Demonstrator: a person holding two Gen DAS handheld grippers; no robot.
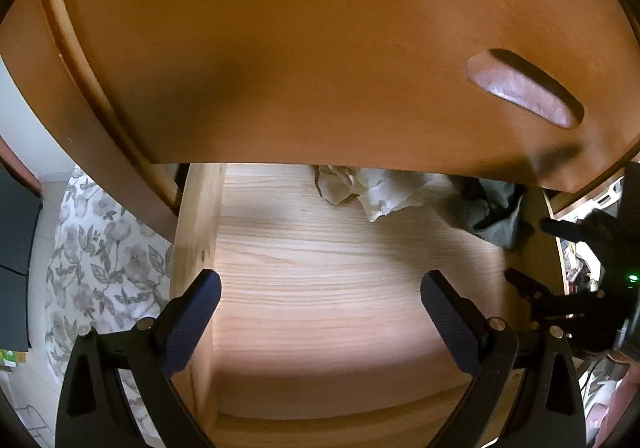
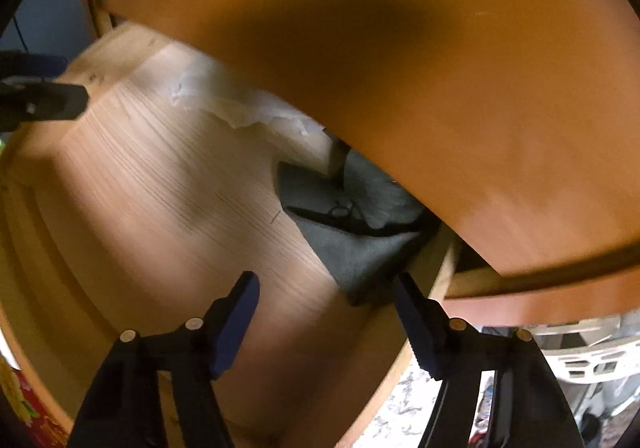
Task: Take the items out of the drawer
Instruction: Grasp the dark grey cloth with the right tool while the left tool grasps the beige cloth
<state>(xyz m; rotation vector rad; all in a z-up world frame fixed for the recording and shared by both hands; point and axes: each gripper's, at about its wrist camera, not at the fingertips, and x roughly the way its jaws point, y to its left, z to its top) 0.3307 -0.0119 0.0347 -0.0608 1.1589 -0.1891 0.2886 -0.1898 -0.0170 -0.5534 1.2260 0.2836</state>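
Note:
The drawer (image 1: 198,215) stands pulled out, its pale wood bottom (image 2: 160,199) mostly bare. At its back, partly under the front above, lie a white flower-print cloth (image 1: 376,191) (image 2: 248,107) and a dark grey cloth (image 1: 492,211) (image 2: 360,248). My left gripper (image 1: 320,280) is open over the drawer's left half, nothing between its fingers, one finger above the left side wall. My right gripper (image 2: 325,280) (image 1: 536,252) is open and points down at the right side. The grey cloth's near corner lies between its fingertips, and the pads do not press on it.
An orange-brown drawer front (image 1: 320,47) with a recessed grip (image 1: 524,87) overhangs the drawer's back. A grey flower-patterned surface (image 1: 100,248) lies left of the chest. A white plastic basket (image 2: 580,360) sits at the right, and a red printed box (image 2: 24,408) at the lower left.

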